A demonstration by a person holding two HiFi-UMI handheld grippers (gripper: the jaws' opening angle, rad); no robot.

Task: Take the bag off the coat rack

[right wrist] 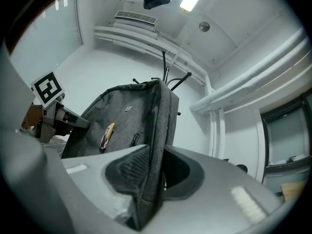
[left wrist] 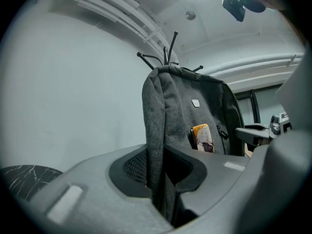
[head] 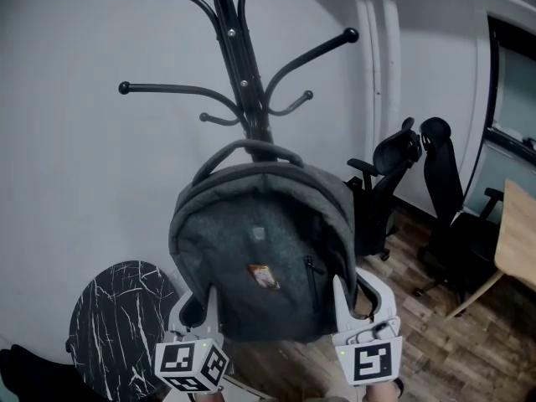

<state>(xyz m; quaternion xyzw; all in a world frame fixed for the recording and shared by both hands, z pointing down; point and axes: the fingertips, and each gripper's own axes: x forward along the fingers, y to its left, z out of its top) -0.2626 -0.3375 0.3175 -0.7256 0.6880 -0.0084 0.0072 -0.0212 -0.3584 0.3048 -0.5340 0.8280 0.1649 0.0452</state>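
The left gripper (left wrist: pixel 161 177) is clenched on a fold of the bag (head: pixel 260 258) low on its left side seam. The right gripper (right wrist: pixel 155 177) is pinching the opposite edge the same way, so 2 grips carry it between them. The bag, a grey fabric backpack, hangs upright in front of the coat rack (head: pixel 243 74), with its top handle (head: pixel 251 146) right against the pole. Whether that loop is clear of a hook I cannot tell. It looks soft and fairly light, so a pinched fold could slip; the seams or the handle seem the firmer holds. 2 office chairs (head: pixel 419 174) stand well off to the right.
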